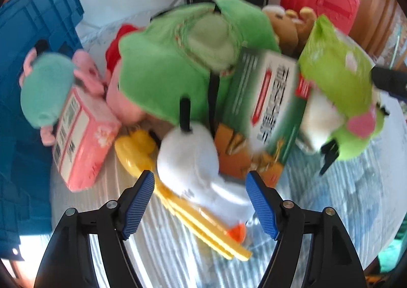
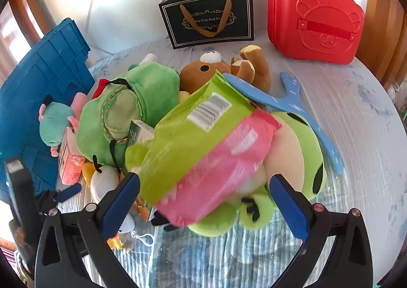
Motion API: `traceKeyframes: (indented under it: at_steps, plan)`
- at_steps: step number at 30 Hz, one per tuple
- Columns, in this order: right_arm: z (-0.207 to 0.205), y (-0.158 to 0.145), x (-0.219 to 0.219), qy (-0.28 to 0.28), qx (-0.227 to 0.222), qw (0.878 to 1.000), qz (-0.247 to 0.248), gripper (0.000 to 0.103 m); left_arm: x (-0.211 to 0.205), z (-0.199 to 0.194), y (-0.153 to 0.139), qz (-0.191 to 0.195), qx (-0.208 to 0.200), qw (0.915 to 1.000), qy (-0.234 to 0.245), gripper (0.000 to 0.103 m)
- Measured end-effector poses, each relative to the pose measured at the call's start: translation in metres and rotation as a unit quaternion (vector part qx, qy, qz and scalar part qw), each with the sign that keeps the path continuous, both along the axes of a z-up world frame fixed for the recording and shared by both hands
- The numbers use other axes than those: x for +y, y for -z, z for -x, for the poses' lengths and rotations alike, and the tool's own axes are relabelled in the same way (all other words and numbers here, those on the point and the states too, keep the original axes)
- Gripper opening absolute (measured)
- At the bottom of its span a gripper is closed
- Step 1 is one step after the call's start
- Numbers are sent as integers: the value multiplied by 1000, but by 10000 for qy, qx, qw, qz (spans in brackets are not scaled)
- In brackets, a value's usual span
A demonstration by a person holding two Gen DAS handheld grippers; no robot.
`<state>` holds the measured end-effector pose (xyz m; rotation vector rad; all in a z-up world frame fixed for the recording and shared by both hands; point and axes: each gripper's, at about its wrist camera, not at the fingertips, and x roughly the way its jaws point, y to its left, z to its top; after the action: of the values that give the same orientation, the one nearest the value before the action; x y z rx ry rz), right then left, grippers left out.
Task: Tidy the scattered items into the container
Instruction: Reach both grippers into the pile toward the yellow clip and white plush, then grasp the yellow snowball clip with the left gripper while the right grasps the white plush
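Observation:
A pile of toys and packets lies on the table. In the left wrist view my left gripper (image 1: 200, 187) is open, its blue pads either side of a white plush bird (image 1: 188, 158) that lies over a yellow plastic toy (image 1: 195, 221). Behind it are a green plush (image 1: 168, 69), a green box (image 1: 264, 112) and a pink box (image 1: 84, 140). In the right wrist view my right gripper (image 2: 204, 195) is open around a green-and-pink snack bag (image 2: 203, 150) lying on a green frog plush (image 2: 292, 155). The blue crate (image 2: 43, 84) stands at the left.
A red toy suitcase (image 2: 318, 18) and a black gift bag (image 2: 208, 20) stand at the back. A brown bear plush (image 2: 229, 69) and a blue boomerang toy (image 2: 292, 104) lie behind the pile. A teal-and-pink plush (image 2: 54, 125) leans by the crate.

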<state>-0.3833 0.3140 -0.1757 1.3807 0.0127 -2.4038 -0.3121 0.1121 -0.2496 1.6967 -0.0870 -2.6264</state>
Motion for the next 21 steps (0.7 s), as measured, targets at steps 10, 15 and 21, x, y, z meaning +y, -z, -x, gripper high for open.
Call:
traceKeyframes:
  at_steps: [10,15,21]
  plan:
    - [-56,17,-34,-722,99,9971,229,62,-53,-35,-11,-191,319,9967,-726,74]
    - [-76,21,-60,-1257,138,9913,362,58,-64,-32,-3,-566,337,9922,-1058,74]
    - [-74,63,-84,-1503,-339,9880,32,58,-58,-16,31,-99,23,9930,-1177,53]
